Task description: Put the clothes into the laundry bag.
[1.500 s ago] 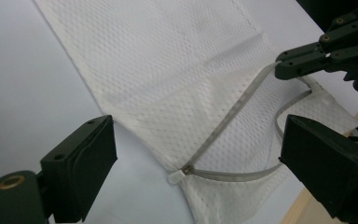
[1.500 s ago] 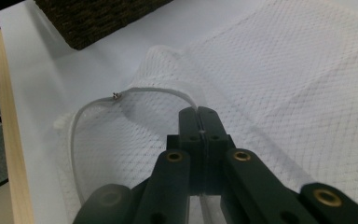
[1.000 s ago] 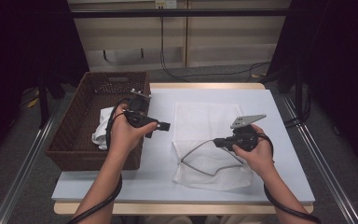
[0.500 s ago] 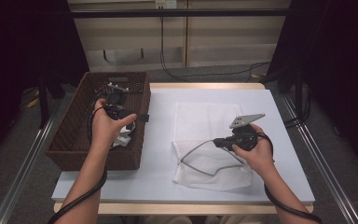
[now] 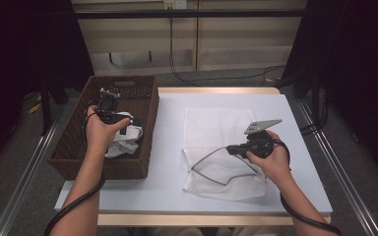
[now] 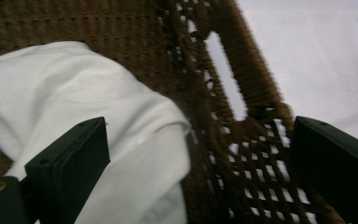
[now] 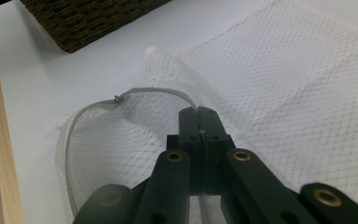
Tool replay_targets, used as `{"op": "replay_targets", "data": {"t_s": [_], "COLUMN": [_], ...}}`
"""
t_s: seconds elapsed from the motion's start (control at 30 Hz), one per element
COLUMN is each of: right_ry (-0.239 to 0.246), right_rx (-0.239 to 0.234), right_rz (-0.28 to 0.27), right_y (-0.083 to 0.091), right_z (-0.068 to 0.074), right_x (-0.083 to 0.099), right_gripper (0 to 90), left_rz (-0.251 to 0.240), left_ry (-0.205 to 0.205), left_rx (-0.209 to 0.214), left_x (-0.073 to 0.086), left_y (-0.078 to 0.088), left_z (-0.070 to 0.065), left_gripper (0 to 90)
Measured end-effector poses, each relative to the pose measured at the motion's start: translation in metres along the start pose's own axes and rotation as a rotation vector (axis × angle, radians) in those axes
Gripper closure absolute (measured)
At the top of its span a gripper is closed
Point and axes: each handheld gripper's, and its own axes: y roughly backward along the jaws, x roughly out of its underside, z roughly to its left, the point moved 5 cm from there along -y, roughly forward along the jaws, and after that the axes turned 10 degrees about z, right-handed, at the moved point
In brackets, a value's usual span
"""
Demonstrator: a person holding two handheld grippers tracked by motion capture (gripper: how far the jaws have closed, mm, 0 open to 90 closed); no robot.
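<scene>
Our left gripper [image 6: 200, 163], jaws wide, above white cloth [image 6: 84, 116] in basket [image 5: 142, 105]; right gripper [image 7: 199, 116] clamps mesh bag's rim [image 7: 154, 91]

My bench [image 5: 167, 162] has a pale blue-white top with a wooden front edge. A brown woven basket [image 5: 142, 123] sits on its left end, and a white mesh bag [image 5: 211, 128] lies flat near the middle, well apart from it.

table: we see a white top [image 5: 167, 162] with a wooden near edge | floor: we see grey floor with metal rails [image 5: 24, 182] left and right | far side: we see beige cabinets [image 5: 197, 44], with black cables [image 5: 177, 73] hanging down to the floor
</scene>
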Motion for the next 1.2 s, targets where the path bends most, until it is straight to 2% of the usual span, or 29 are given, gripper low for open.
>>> {"op": "replay_targets", "data": {"t_s": [0.07, 0.13, 0.2, 0.33, 0.4, 0.53, 0.6, 0.67, 0.73, 0.77, 0.83, 0.87, 0.97, 1.03, 1.13, 1.2], "right_ry": [-0.002, -0.003, -0.006, -0.008, -0.008, -0.009, -0.012, -0.014, -0.011, -0.012, -0.014, -0.015, -0.015, -0.015, -0.014, -0.014], "right_rx": [0.002, 0.001, 0.002, 0.002, 0.001, -0.002, 0.001, 0.004, 0.004, 0.002, 0.001, 0.001, 0.0, 0.001, 0.0, 0.0], "right_rz": [0.002, 0.001, 0.005, 0.007, 0.01, 0.011, 0.015, 0.017, 0.016, 0.018, 0.018, 0.02, 0.019, 0.017, 0.014, 0.016], "right_y": [-0.001, -0.001, -0.001, -0.002, -0.002, -0.004, -0.004, -0.004, -0.005, -0.005, -0.005, -0.004, -0.004, -0.004, -0.004, -0.004], "right_z": [-0.001, -0.001, -0.002, -0.002, -0.002, -0.002, -0.003, -0.002, -0.003, -0.003, -0.003, -0.003, -0.003, -0.003, -0.002, -0.002], "right_x": [0.0, 0.001, 0.001, 0.001, 0.001, 0.001, 0.002, 0.002, 0.003, 0.003, 0.004, 0.004, 0.004, 0.004, 0.004, 0.005], "right_gripper": [90.0, 90.0, 90.0, 90.0, 90.0, 90.0, 90.0, 90.0, 90.0, 90.0, 90.0, 90.0, 90.0, 90.0, 90.0, 90.0], "left_rz": [0.02, 0.01, 0.023, 0.026, 0.041, 0.044, 0.062, 0.073, 0.098, 0.108, 0.119, 0.134, 0.137, 0.138, 0.153, 0.16], "left_ry": [-0.016, 0.0, 0.007, 0.028, 0.04, 0.062, 0.06, 0.08, 0.092, 0.097, 0.124, 0.12, 0.116, 0.132, 0.119, 0.113], "left_rx": [-0.019, -0.031, -0.031, -0.06, -0.058, -0.081, -0.085, -0.075, -0.095, -0.092, -0.088, -0.09, -0.088, -0.077, -0.092, -0.084], "left_x": [0.0, -0.001, -0.001, -0.002, -0.002, -0.002, -0.001, 0.001, 0.005, 0.006, 0.01, 0.011, 0.013, 0.014, 0.017, 0.019], "left_y": [-0.001, -0.003, -0.005, -0.012, -0.015, -0.022, -0.026, -0.032, -0.039, -0.042, -0.048, -0.049, -0.053, -0.057, -0.063, -0.068], "left_z": [0.008, 0.012, 0.018, 0.03, 0.035, 0.043, 0.047, 0.051, 0.058, 0.061, 0.064, 0.065, 0.068, 0.068, 0.069, 0.069], "left_gripper": [5.0, 5.0, 5.0, 5.1, 5.7, 5.1, 4.4, 4.1, 3.7, 3.1, 2.5, 1.5, 0.3, 0.0, 0.1, 0.0]}}
